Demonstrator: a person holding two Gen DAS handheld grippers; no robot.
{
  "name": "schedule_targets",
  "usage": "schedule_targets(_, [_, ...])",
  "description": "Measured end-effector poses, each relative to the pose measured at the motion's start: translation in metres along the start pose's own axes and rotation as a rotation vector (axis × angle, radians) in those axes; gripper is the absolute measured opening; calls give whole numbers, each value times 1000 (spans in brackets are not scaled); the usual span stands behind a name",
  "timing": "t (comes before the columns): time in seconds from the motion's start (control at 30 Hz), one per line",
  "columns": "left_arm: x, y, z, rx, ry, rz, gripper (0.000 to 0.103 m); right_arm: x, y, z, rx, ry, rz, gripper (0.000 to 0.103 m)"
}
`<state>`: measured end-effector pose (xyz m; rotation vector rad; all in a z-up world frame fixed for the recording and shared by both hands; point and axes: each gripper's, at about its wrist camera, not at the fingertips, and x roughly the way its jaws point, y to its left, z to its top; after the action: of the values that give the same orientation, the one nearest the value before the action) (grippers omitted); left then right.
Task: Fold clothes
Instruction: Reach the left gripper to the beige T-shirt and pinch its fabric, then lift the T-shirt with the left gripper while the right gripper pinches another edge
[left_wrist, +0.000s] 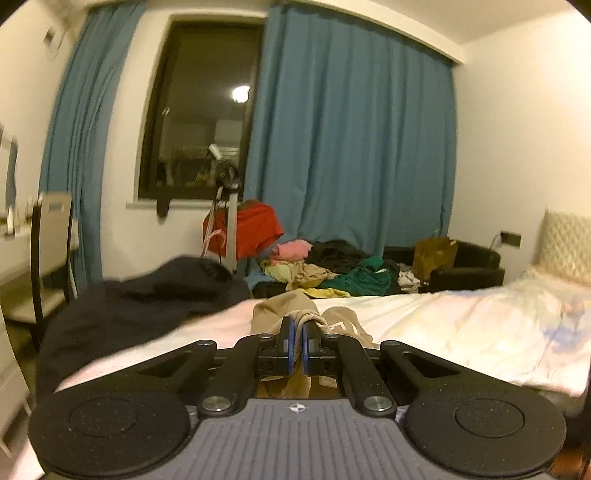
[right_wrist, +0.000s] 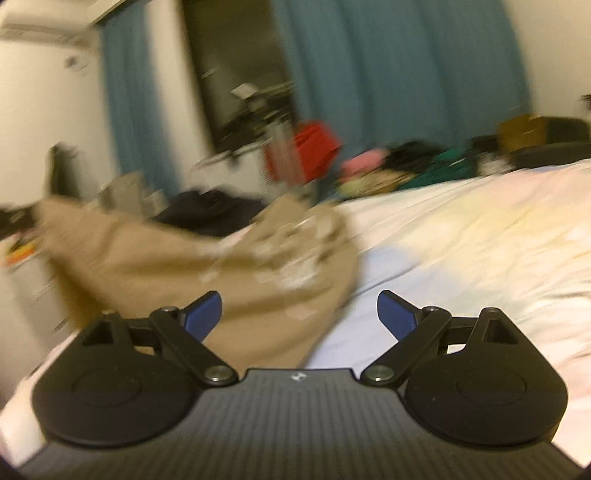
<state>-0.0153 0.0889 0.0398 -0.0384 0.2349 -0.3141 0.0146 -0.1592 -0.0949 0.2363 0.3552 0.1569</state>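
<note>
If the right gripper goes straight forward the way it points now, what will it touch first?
Probably the tan garment. The right gripper is open, and the cloth lies heaped just ahead on the bed, mostly toward the left finger. The picture is blurred, so depth is uncertain.

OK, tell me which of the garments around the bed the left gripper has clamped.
The tan garment on the bed: the left gripper is shut on its edge. The dark garment lies untouched beside it.

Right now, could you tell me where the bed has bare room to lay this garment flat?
The free patch is the pale sheet, between the tan garment and the pillow. It is crowded toward the dark garment on the bed's left and the clothes pile beyond the far edge.
</note>
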Motion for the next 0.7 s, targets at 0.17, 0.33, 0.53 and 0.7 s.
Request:
schedule_targets(0.17, [13, 22, -5, -40, 7, -10, 5, 23, 29, -18, -103, 110, 88, 93])
schedule_targets(0.33, [28, 40, -11, -63, 21, -18, 5, 62, 43, -27, -157, 149, 38, 93])
schedule_targets(0.53, [46, 54, -20, -83, 57, -20, 5, 79, 19, -19, -32, 88, -118, 93])
schedule_targets(0.7, [62, 43, -32, -43, 122, -82, 5, 52, -10, 10, 89, -88, -294, 93])
